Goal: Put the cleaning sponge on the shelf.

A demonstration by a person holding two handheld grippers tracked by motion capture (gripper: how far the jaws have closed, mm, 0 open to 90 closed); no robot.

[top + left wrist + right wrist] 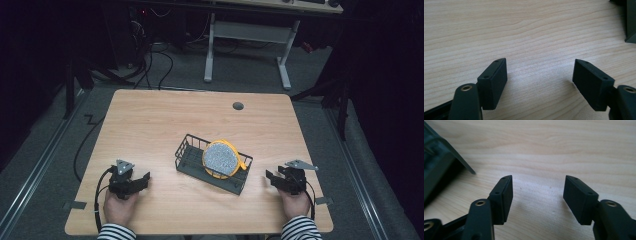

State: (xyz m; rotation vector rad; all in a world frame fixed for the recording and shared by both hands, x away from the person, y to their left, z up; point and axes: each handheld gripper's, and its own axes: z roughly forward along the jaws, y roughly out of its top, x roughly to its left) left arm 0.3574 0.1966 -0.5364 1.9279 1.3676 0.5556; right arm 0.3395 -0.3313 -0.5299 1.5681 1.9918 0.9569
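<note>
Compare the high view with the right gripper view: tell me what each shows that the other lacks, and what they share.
High view alone: the yellow-rimmed disc standing in the black wire basket, the left gripper open on the table, both hands, striped sleeves, a grey round cap near the table's far edge, and the floor with another desk behind.

Right gripper view alone: the inner faces of the right gripper, open with bare wood between its jaws.

Shared: the wooden table, the basket's corner and the right gripper.
</note>
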